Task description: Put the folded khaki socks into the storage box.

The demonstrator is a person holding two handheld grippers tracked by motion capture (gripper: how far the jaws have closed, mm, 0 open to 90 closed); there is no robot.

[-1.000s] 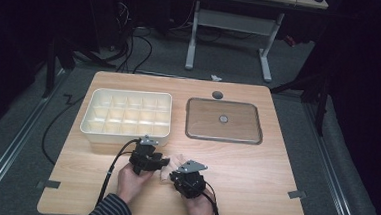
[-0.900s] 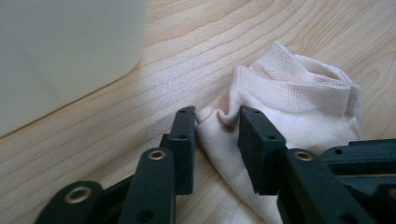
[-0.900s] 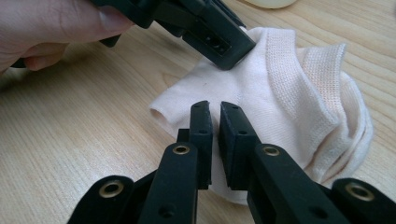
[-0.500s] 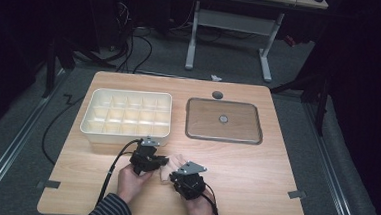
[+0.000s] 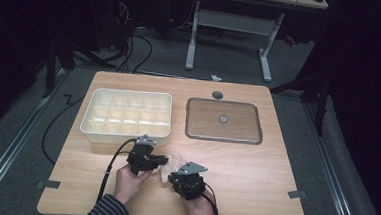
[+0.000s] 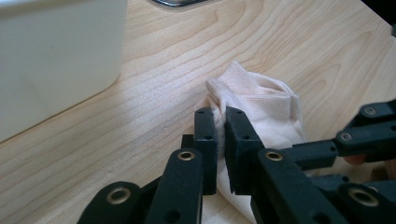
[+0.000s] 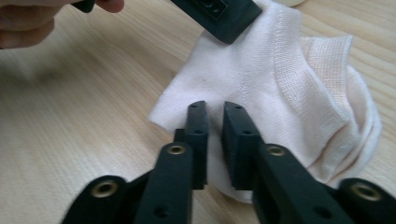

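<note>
A pale cream sock lies crumpled on the wooden table near the front edge. My left gripper reaches it from the left. In the left gripper view, the left gripper is shut on the ribbed cuff of the sock. My right gripper comes in from the front right. Its jaws have just been opening. In the right gripper view, the right gripper stands a narrow gap apart over the flat foot of the sock, with cloth in the gap. One left finger shows at the top.
A white compartment box stands behind the left hand, close to the sock. A shallow metal tray lies at the back right, with a small dark disc behind it. Bare wood extends to the right of the hands.
Both hands stay at the sock near the front edge. The high view shows no clear shift of either gripper.
</note>
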